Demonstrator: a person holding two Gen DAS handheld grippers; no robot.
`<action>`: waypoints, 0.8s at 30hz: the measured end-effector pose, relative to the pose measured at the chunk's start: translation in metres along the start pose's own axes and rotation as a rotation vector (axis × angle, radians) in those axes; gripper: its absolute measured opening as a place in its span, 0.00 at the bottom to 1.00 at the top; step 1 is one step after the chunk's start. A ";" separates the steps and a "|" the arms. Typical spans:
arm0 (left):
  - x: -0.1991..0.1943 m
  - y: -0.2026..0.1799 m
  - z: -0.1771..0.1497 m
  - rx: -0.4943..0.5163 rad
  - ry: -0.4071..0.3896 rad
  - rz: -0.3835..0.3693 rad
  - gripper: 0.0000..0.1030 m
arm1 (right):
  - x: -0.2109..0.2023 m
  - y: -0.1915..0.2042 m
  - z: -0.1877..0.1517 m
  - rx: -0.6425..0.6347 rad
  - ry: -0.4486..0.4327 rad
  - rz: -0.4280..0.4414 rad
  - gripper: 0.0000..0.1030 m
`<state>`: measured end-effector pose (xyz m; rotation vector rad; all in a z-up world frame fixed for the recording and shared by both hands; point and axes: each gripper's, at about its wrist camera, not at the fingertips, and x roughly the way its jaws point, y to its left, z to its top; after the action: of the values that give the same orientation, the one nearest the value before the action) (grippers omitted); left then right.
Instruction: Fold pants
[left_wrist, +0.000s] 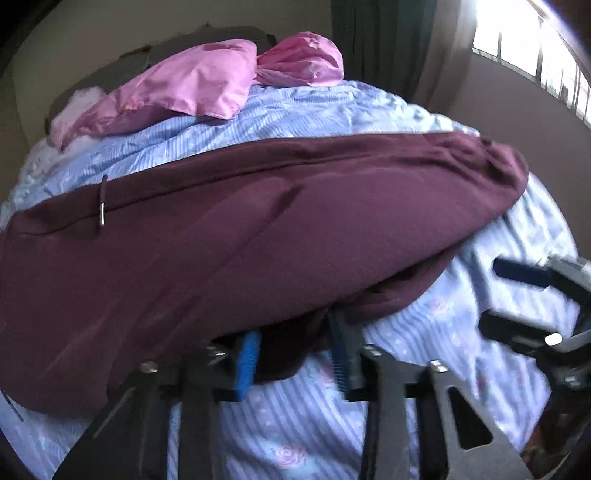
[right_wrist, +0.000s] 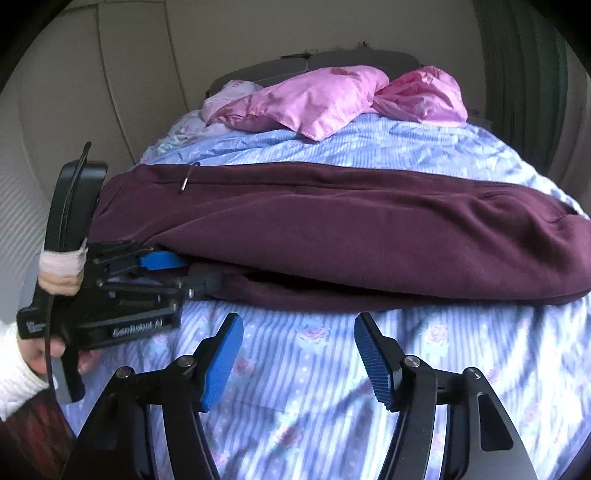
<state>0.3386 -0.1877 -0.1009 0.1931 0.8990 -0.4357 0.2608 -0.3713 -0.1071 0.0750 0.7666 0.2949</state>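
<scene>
blue pads of the right gripper (right_wrist: 299, 360) are seen nearest the lens, spread apart over the striped bedspread (right_wrist: 295, 424) with nothing between them; it is held just short of the pants' near edge; the pants (right_wrist: 332, 236), maroon and already doubled lengthwise, are laid across the bed with a drawstring (right_wrist: 183, 184) showing near the far seam and pink pillows (right_wrist: 317, 103) well behind; the left gripper (left_wrist: 295, 354) is set at the near hem toward the left end, its jaws narrowed around a bunch of cloth; whether the pads are pressing firmly cannot be told, since the fabric hides the contact; the step in hand is judged to be the taking of the near edge by both grippers before a fold is made; for this to be done well, both layers should be caught by the left pads, not the top one alone; the right gripper should be pushed forward under the lower edge, well apart from the left, and closed on an equal thickness; the edge should then be lifted evenly, so that no slack is dragged and the bedspread is not pinched along with it.
</scene>
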 end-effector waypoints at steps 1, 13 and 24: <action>-0.004 0.005 0.001 -0.007 -0.005 -0.023 0.20 | 0.003 0.000 0.001 0.004 0.005 0.012 0.58; -0.047 0.010 0.003 0.037 -0.027 -0.107 0.11 | 0.036 0.044 0.024 -0.140 0.041 0.221 0.57; -0.054 0.019 0.007 0.043 -0.036 -0.146 0.10 | 0.051 0.061 0.042 -0.259 0.055 0.295 0.57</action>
<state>0.3225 -0.1575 -0.0546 0.1589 0.8717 -0.5922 0.3104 -0.2968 -0.1008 -0.0660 0.7662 0.6765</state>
